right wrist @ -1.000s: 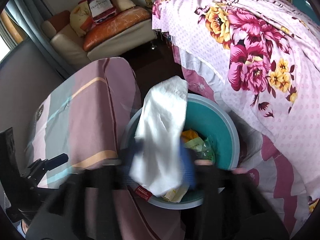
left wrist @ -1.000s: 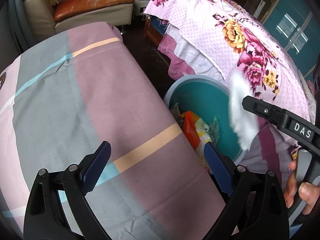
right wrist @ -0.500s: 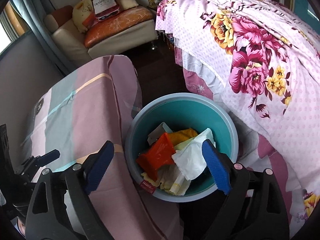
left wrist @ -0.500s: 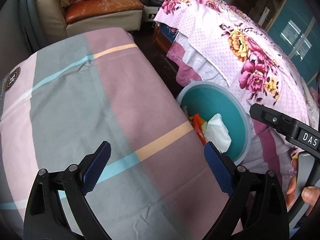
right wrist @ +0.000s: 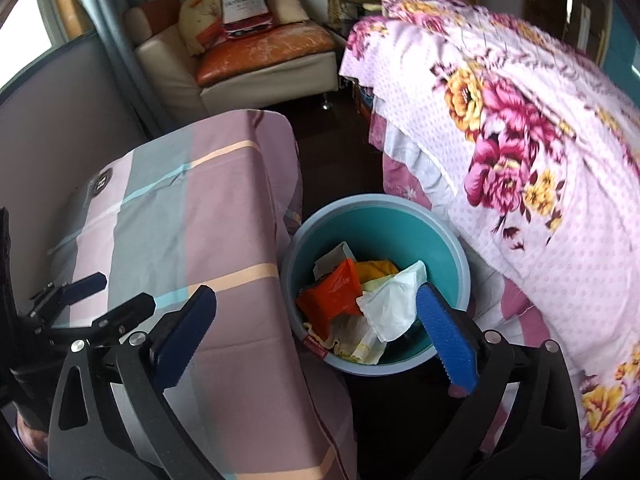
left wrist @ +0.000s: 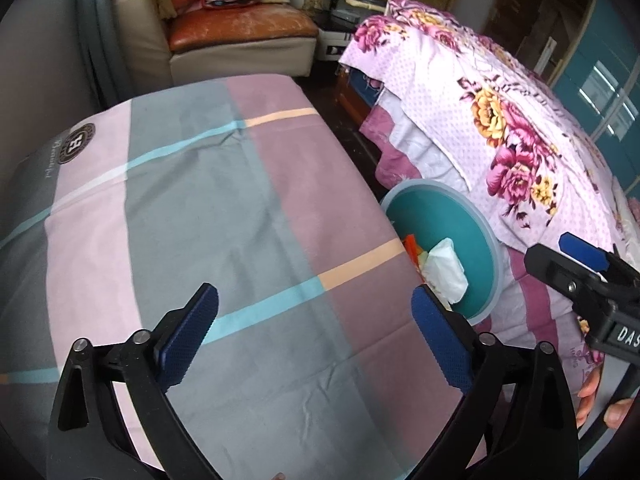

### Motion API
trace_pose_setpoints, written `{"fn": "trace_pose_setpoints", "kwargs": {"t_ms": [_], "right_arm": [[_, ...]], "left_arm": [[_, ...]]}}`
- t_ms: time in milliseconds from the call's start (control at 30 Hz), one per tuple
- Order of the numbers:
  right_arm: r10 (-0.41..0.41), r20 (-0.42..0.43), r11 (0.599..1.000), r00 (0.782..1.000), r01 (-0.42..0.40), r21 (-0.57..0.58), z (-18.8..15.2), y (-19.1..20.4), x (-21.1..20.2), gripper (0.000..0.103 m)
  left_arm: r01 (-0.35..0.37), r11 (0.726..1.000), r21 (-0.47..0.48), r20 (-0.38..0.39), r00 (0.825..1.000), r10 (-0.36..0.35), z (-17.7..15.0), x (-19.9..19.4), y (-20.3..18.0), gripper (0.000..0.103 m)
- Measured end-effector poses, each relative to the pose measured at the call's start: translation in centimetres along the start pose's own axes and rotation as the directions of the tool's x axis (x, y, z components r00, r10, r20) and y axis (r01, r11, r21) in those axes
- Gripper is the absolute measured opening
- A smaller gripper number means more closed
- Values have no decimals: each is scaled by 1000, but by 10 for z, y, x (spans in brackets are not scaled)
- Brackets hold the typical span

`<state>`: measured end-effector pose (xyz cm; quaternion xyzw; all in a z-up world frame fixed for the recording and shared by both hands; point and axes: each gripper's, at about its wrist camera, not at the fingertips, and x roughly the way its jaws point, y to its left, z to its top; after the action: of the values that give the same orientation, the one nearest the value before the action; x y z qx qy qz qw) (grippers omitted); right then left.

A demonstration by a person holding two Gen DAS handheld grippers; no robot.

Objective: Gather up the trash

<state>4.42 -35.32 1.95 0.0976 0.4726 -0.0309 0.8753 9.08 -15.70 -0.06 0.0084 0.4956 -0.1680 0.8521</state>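
A teal bin [right wrist: 448, 240] with a grey rim stands on the floor between the table and the bed. It holds a white tissue [right wrist: 394, 302], an orange wrapper [right wrist: 332, 294] and other scraps. The bin [left wrist: 476, 236] and tissue [left wrist: 444, 268] also show in the left wrist view. My right gripper [right wrist: 316, 326] is open and empty, above the bin's near side. My left gripper [left wrist: 314, 338] is open and empty over the cloth-covered table [left wrist: 200, 208]. The right gripper's fingers [left wrist: 580, 250] show at the right edge of the left wrist view.
The table [right wrist: 188, 216] wears a pink, grey and mauve cloth. A bed with a floral cover [right wrist: 520, 120] stands right of the bin. A sofa with an orange cushion [right wrist: 264, 52] sits at the back. Dark floor lies between table and bed.
The right gripper opened and dropped the white tissue into the bin, then drew back a little. The left gripper pulled back, showing more of the table.
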Motion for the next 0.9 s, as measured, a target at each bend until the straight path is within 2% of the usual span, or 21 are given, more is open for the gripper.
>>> {"fn": "trace_pose_setpoints", "kwargs": {"t_ms": [367, 733, 900], "right_arm": [[2, 49, 999, 999, 0, -46, -12, 17, -39, 96], [9, 67, 998, 998, -5, -57, -21, 18, -56, 96], [15, 65, 998, 998, -11, -55, -22, 17, -56, 96]], "left_arm": [[-18, 999, -49, 29, 999, 20, -20, -35, 16, 99], [-32, 998, -47, 47, 998, 34, -30, -49, 18, 99], [-31, 998, -46, 85, 996, 35, -35, -58, 17, 99]]}}
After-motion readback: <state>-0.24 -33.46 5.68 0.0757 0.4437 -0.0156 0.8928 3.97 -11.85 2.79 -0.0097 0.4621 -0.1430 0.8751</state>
